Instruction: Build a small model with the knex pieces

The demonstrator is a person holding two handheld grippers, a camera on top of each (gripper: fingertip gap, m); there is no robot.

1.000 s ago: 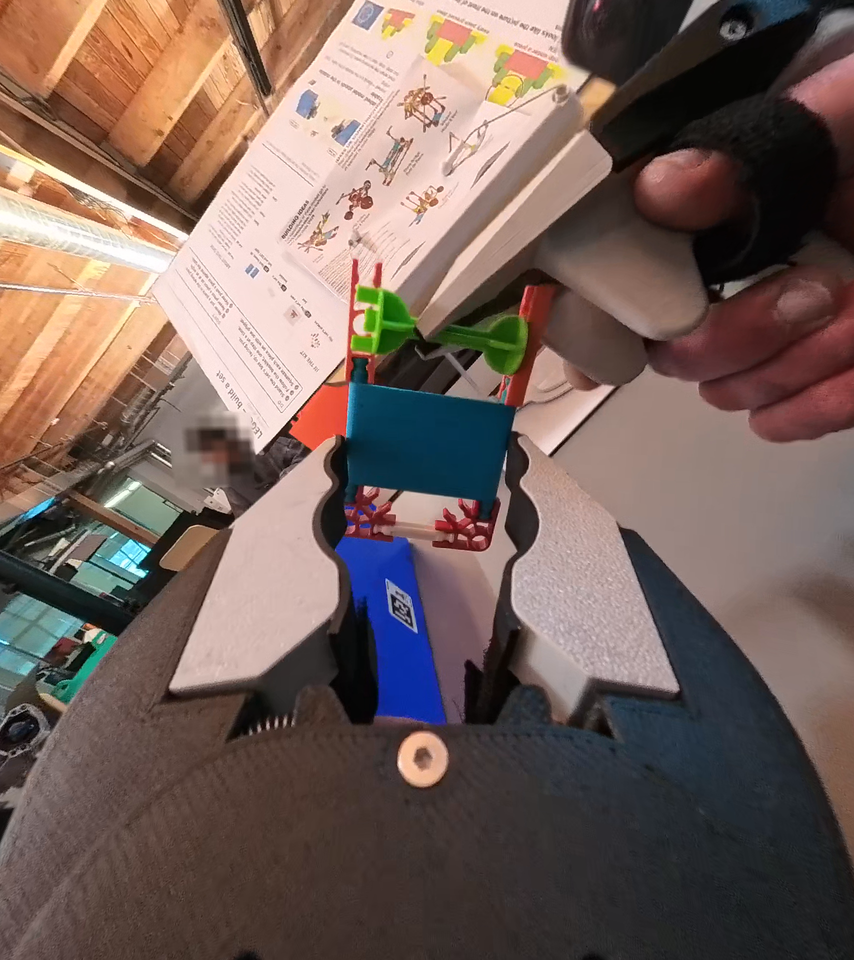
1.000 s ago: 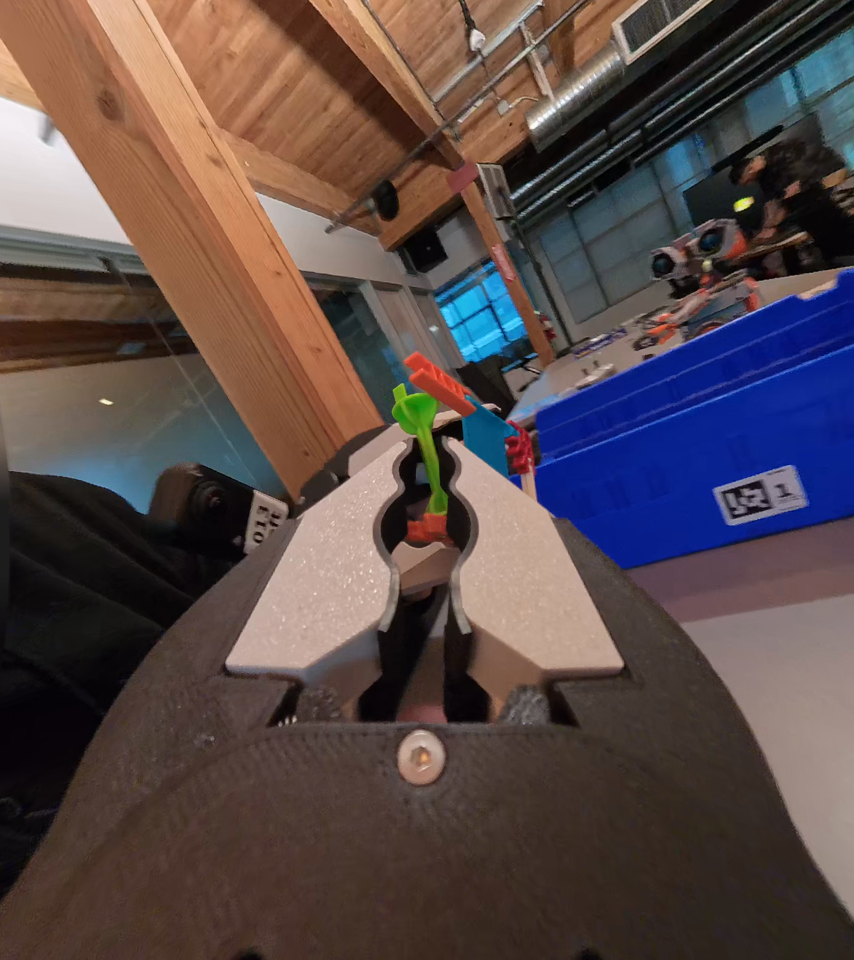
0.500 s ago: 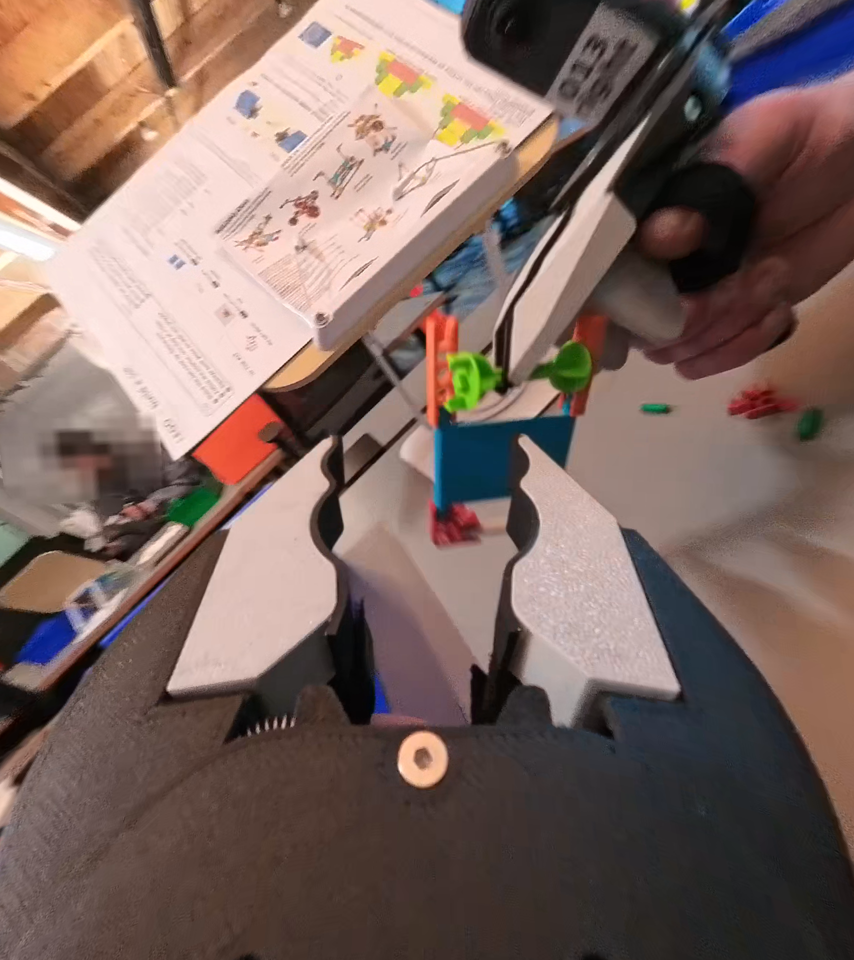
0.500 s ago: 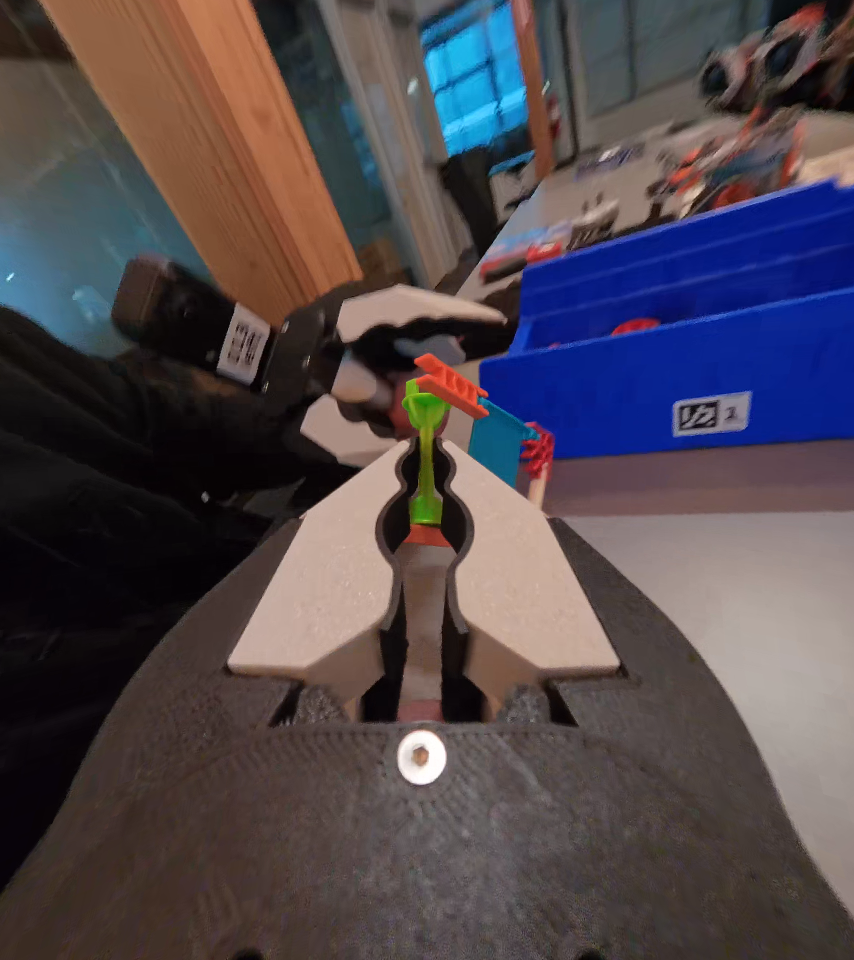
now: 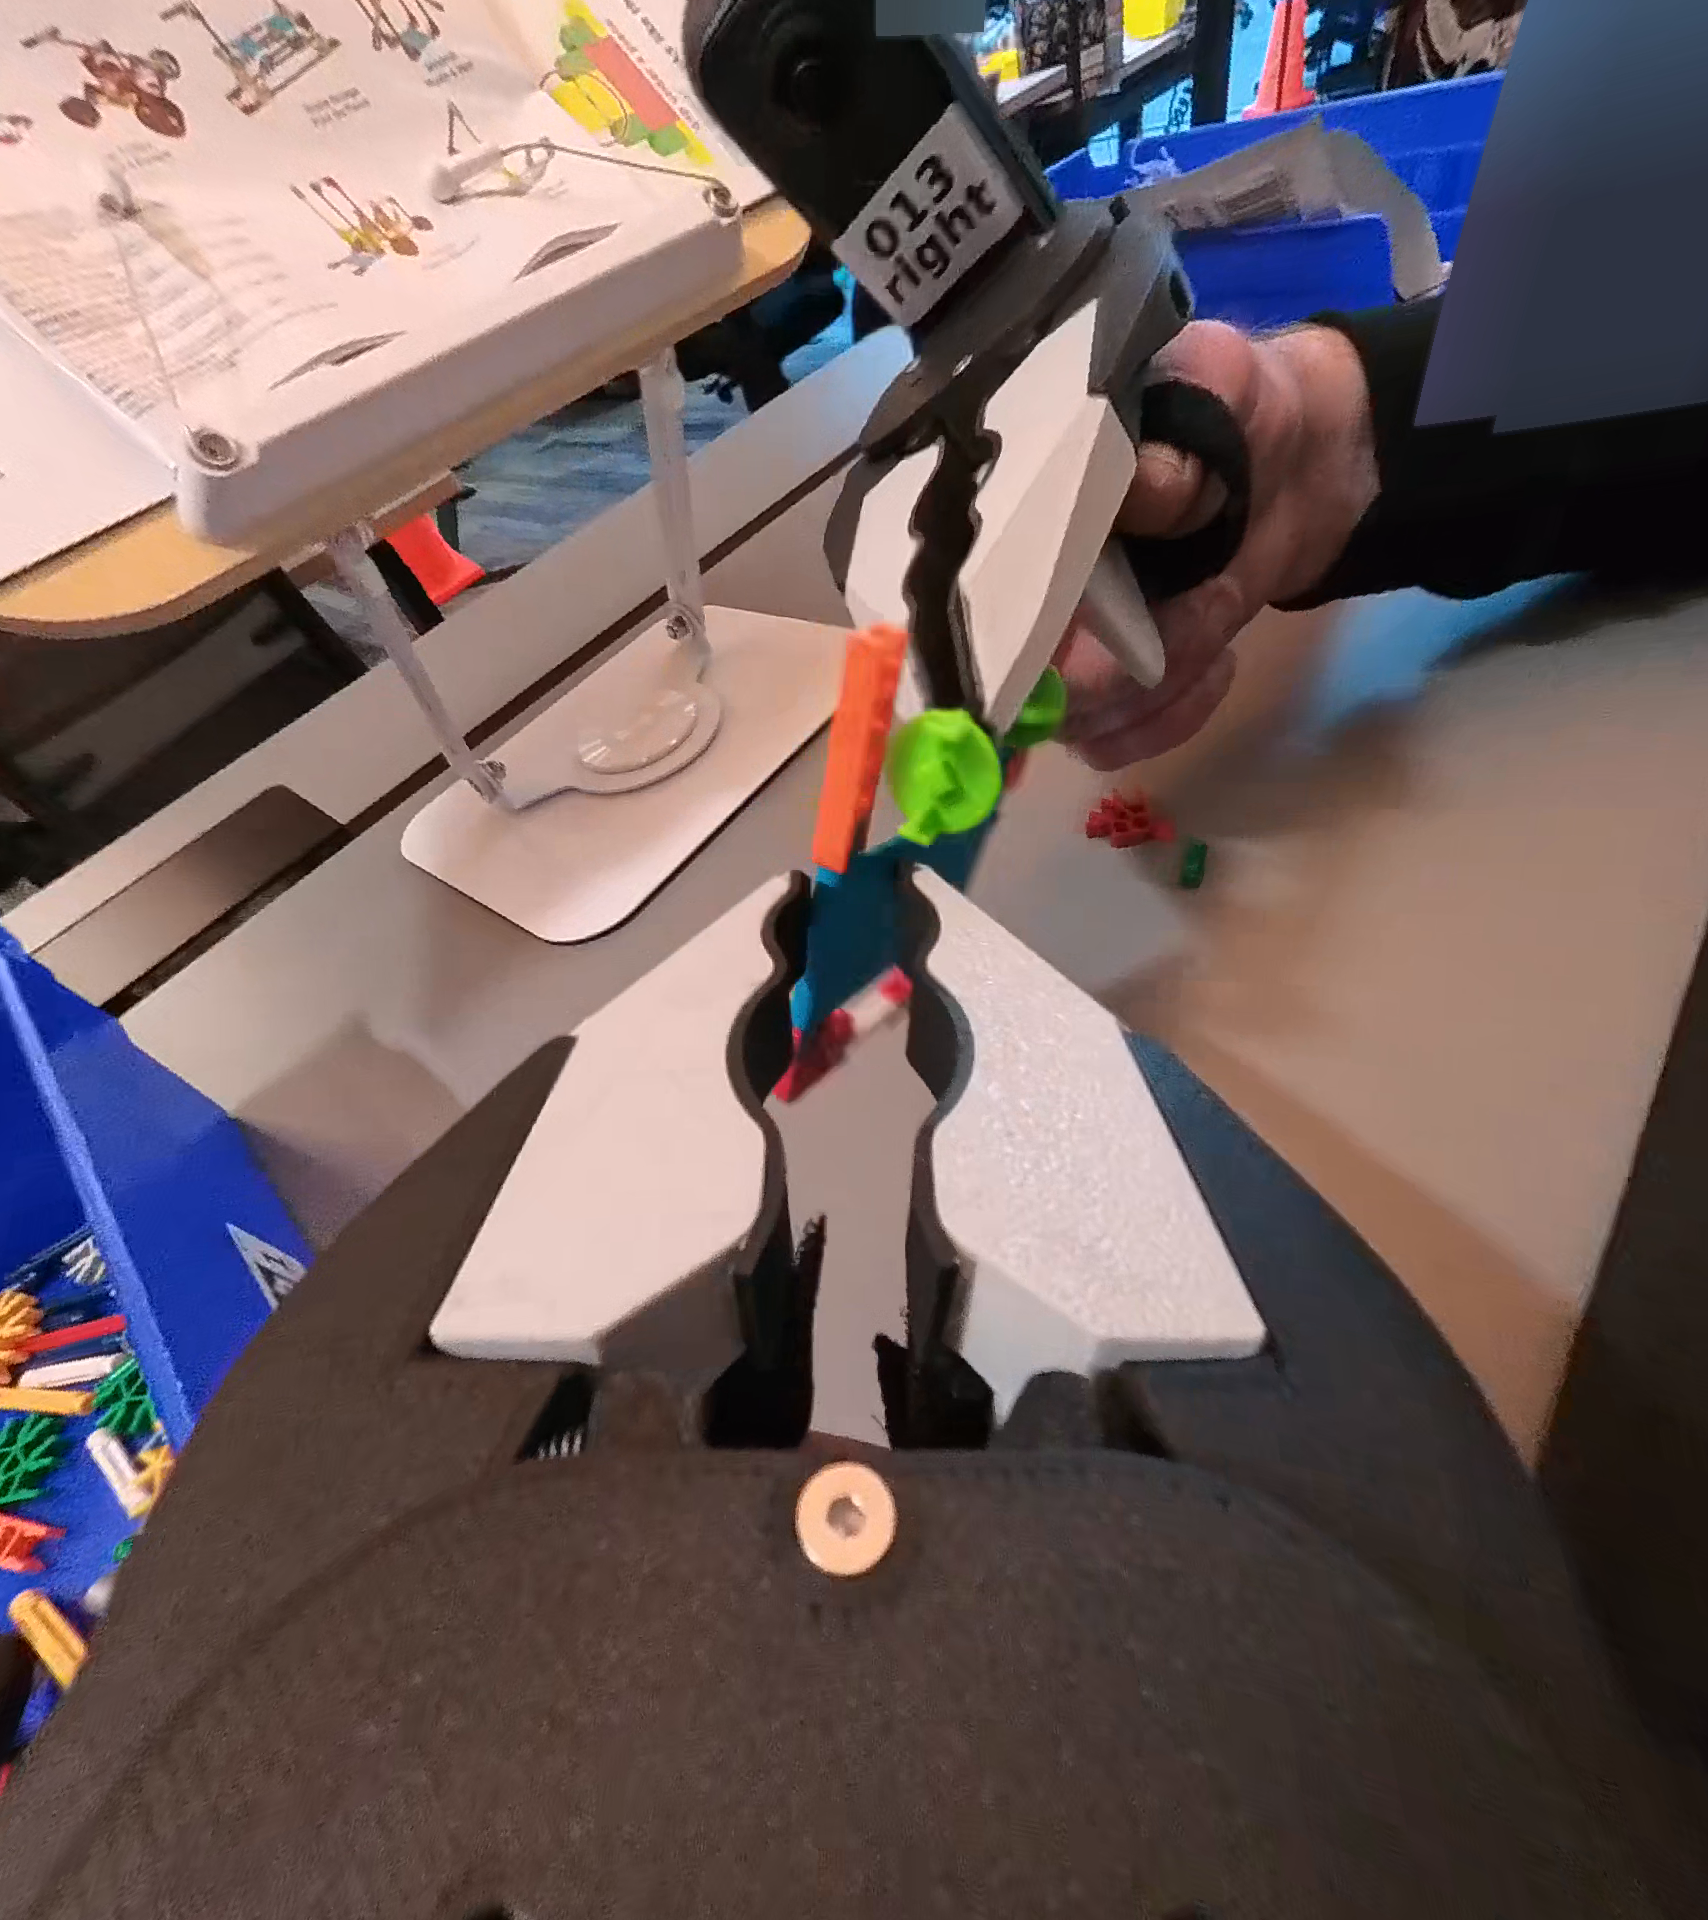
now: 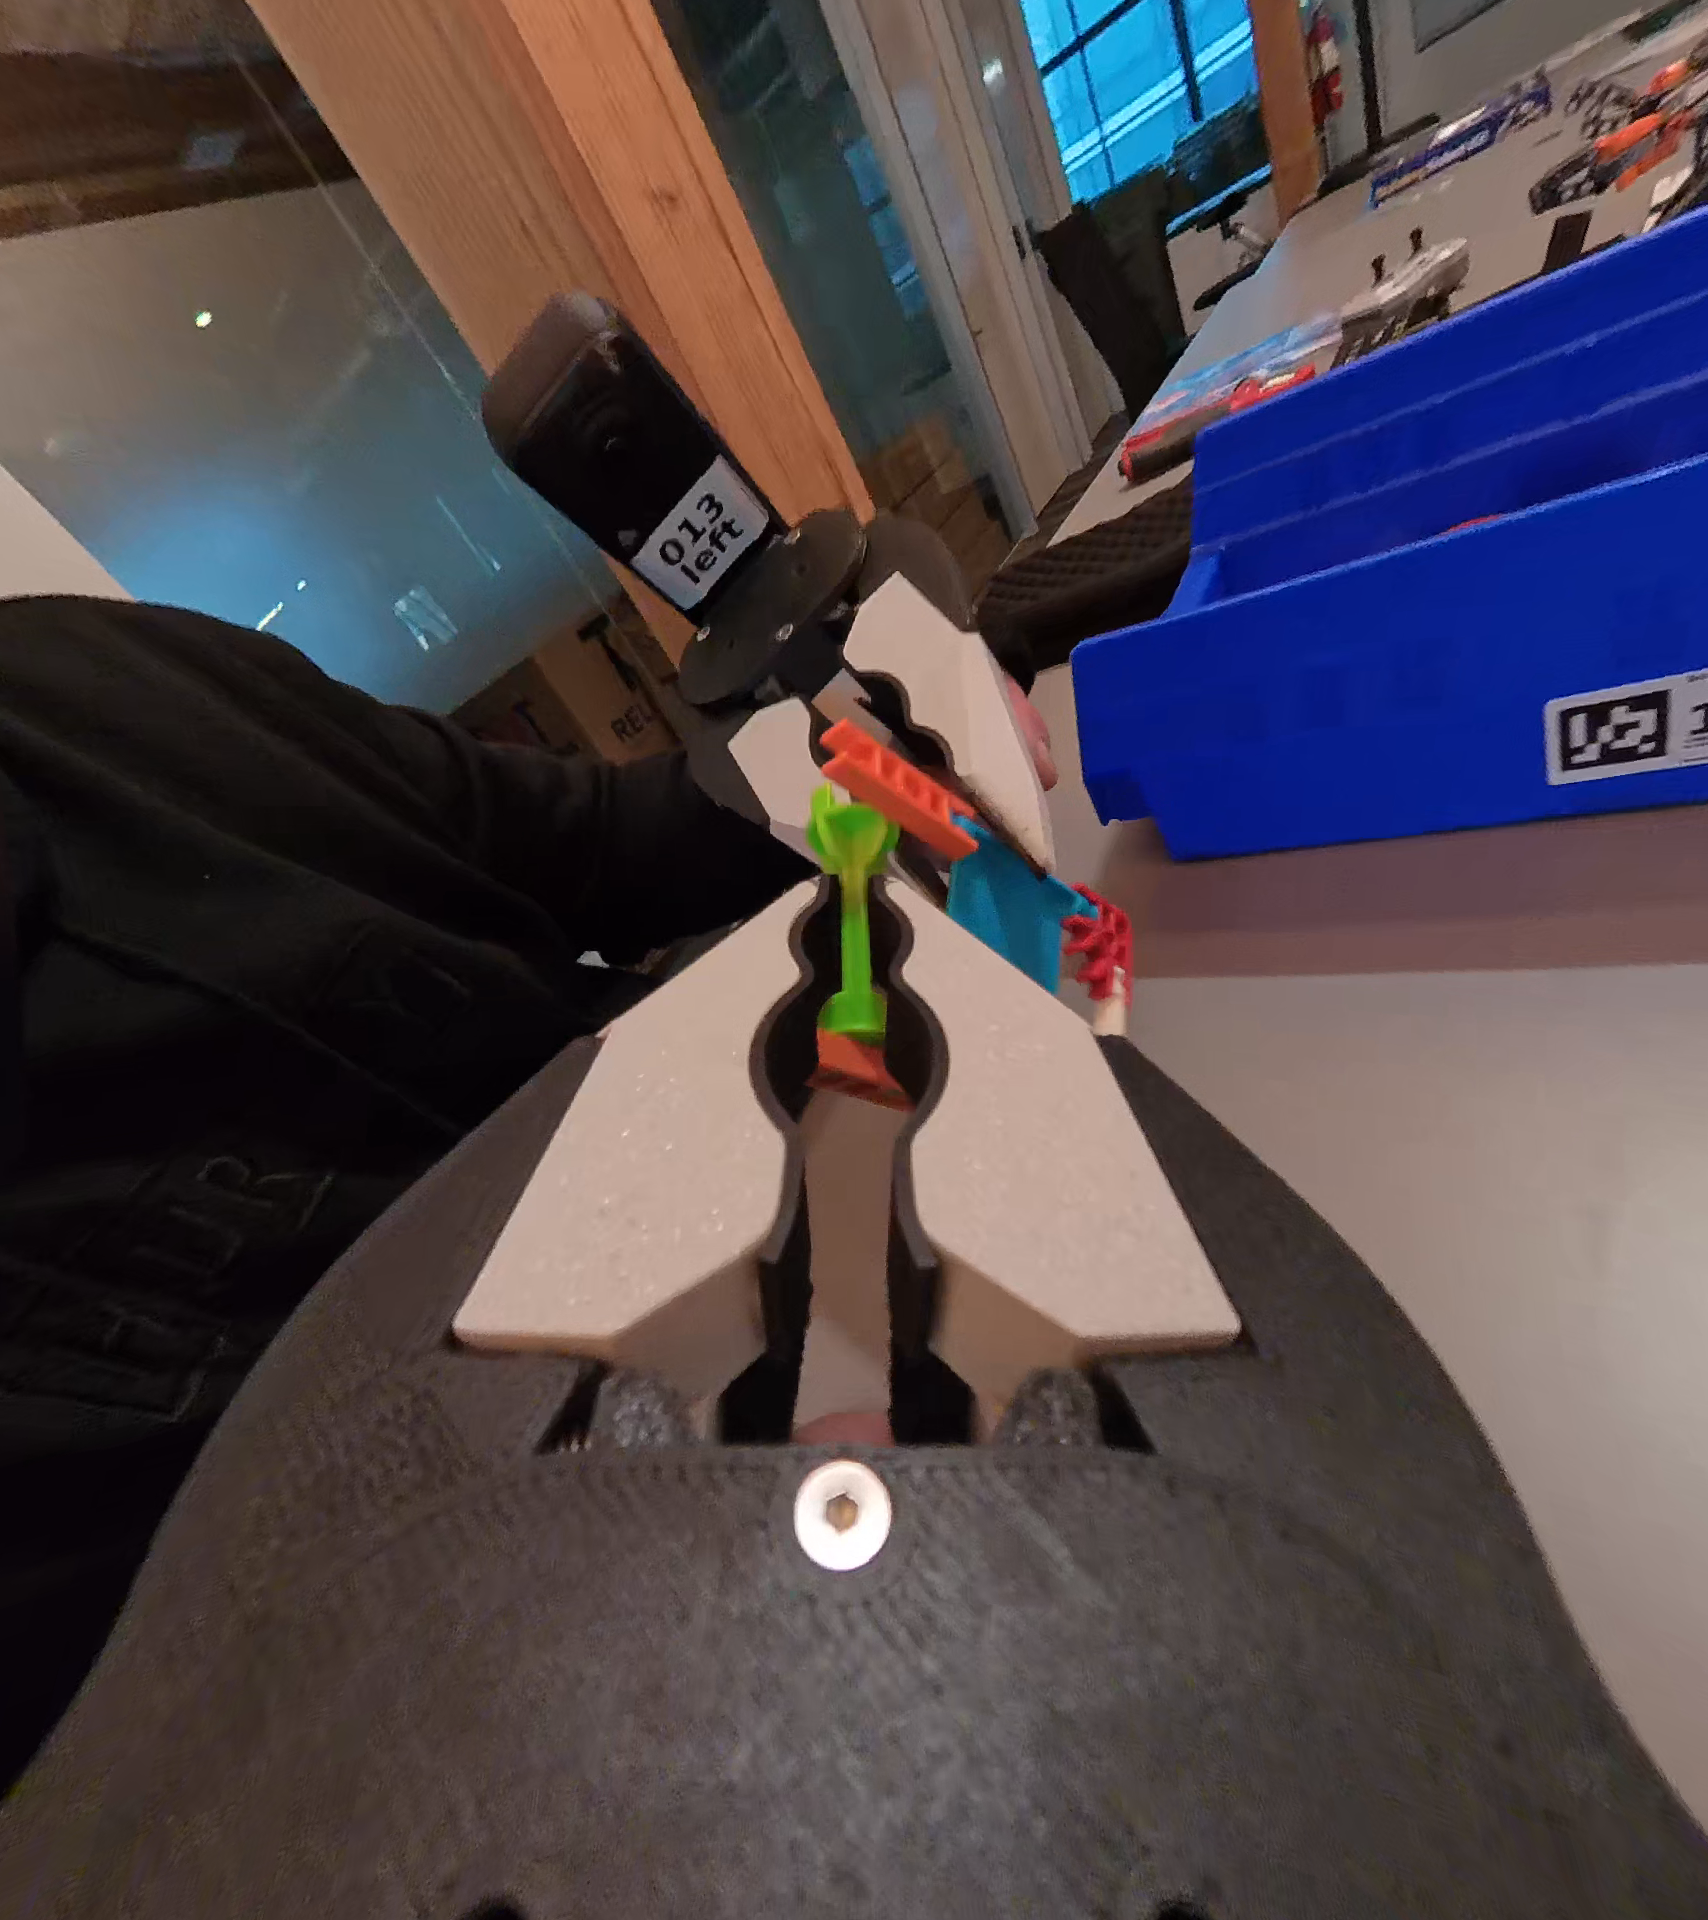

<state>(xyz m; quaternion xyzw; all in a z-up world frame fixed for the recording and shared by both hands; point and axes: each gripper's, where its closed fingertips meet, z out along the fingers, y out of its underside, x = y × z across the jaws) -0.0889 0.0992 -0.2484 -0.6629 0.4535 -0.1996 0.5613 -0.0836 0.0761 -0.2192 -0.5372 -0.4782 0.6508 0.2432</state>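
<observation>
Left gripper (image 5: 855, 914) pinching teal panel (image 5: 850, 925) of toy assembly; right gripper (image 6: 850, 904) clamped on green rod (image 6: 850, 935).
Orange strip (image 5: 860, 758) points upward, slightly tilted; rod's long axis runs along right fingers; held above grey table (image 5: 1349, 1039), beside blue bin (image 6: 1452, 665).

The booklet (image 5: 206, 156) runs off the left wrist view's top and left edges. The bin (image 5: 19, 1195) of parts is cut by the left edge. Small red and green pieces (image 5: 1141, 831) on the worktop (image 5: 1349, 1039) are blurred. The right gripper (image 5: 975, 665) hides part of the green rod (image 5: 933, 774).
</observation>
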